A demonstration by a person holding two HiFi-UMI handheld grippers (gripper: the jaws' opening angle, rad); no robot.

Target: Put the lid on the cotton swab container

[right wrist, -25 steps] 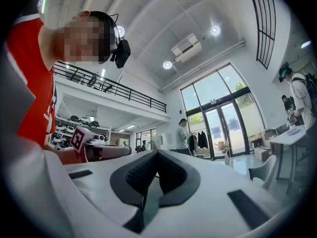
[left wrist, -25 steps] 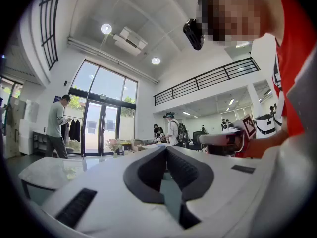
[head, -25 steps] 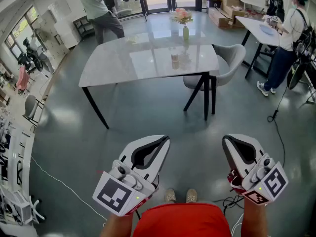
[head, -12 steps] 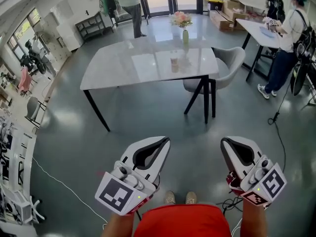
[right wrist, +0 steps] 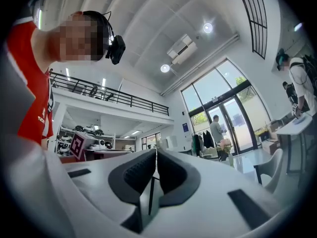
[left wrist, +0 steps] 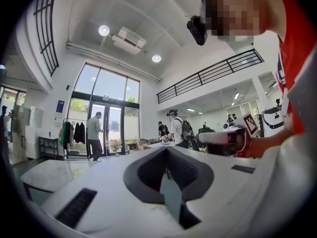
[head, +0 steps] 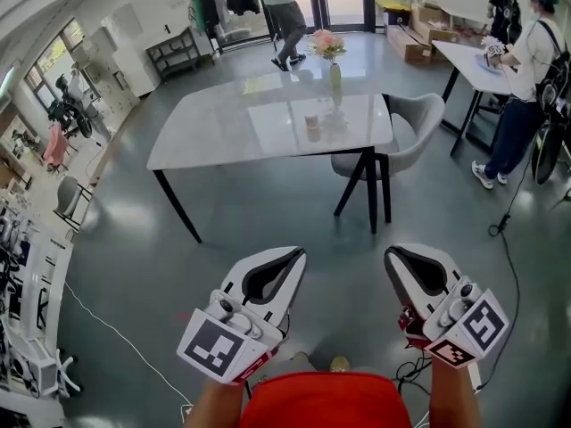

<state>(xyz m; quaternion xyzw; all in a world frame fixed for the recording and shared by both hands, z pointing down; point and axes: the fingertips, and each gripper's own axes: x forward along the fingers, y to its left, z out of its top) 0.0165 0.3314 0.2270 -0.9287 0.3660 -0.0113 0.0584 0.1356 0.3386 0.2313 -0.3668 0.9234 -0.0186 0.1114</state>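
A small clear container stands near the middle of the grey table, far ahead of both grippers; I cannot make out a lid. My left gripper is held level over the floor, jaws together and nothing between them; its own view shows the tips meeting. My right gripper is beside it, tilted slightly up. Its jaws have just been opening by a hair, but the tips still look closed, with nothing between them.
A vase of pink flowers stands on the table's far side, and a grey chair is tucked in at its right end. A person stands at a white desk far right; another walks by the glass doors. Cables lie on the floor.
The table has come slightly nearer in the head view. The background person has walked from the far left across to the doors. The right gripper has shifted a little leftward.
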